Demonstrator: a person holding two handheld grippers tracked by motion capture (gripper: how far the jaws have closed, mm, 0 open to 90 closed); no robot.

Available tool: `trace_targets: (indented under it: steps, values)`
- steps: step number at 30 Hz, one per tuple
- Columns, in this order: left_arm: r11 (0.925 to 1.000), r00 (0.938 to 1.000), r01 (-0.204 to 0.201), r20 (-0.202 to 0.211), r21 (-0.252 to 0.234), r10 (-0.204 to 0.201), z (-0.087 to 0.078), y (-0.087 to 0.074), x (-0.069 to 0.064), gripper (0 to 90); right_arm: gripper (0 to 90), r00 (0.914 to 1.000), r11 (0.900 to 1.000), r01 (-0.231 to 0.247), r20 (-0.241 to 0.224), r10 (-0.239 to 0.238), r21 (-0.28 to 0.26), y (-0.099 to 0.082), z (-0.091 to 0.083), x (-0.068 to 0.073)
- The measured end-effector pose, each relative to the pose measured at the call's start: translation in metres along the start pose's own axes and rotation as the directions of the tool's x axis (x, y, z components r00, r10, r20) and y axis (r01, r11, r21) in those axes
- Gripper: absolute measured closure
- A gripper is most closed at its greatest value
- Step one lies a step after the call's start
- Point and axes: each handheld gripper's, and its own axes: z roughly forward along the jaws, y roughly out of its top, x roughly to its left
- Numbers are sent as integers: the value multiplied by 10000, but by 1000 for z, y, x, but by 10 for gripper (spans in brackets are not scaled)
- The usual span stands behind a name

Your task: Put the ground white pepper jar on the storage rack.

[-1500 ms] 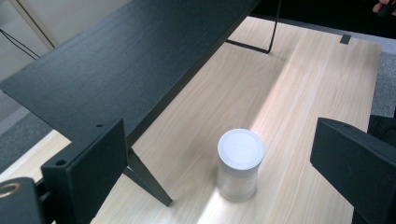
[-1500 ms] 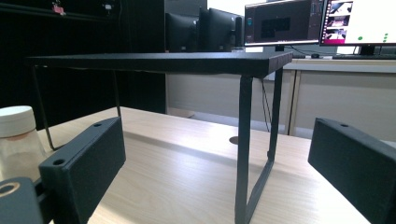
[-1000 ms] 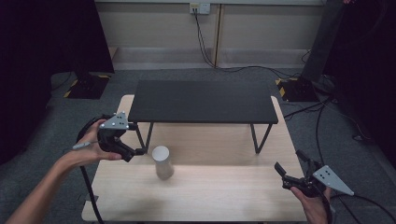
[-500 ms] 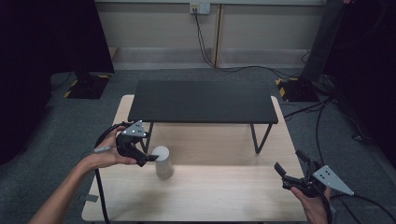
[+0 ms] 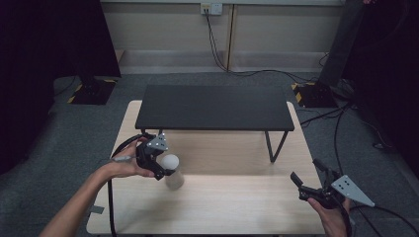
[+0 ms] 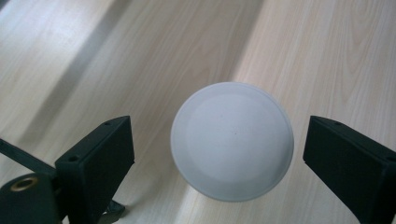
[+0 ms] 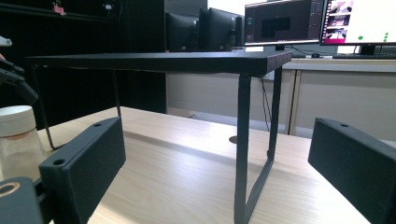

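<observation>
The left gripper (image 5: 165, 170) hovers above a white-lidded jar (image 5: 173, 173), jaws apart on either side. The right gripper (image 5: 311, 180) rests open near the table (image 5: 227, 207) edge

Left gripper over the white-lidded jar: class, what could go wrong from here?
1. The left gripper has its jaws open on either side of the jar's white lid, not touching; closing off-centre could tip the jar.
2. Lifting straight up may knock the black shelf close behind.

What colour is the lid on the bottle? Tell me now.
White; the lid shows best in the left gripper view, between that gripper's open fingers.
</observation>
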Motion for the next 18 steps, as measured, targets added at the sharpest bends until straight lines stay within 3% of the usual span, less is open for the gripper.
trace_targets:
  steps: [4,7,11,16,18]
  values:
    - [9989,9999,-130,116,459,124,9,7,0,81,32,10000,10000,7,-12,-7,-12,0,0,0]
    - [9988,9994,97,336,485,-113,16,6,3,87,32,10000,10000,-6,-17,6,-5,0,0,0]
    - [9970,9990,-6,441,774,-28,23,6,4,108,32,10000,10000,6,-11,-6,-3,0,0,-1]
    - [9985,9993,69,375,547,-89,23,3,5,161,32,10000,10000,15,-28,-15,10,0,0,-1]
    - [9986,9992,22,405,523,-43,23,2,5,234,32,10000,10000,31,-46,-31,34,0,0,-1]
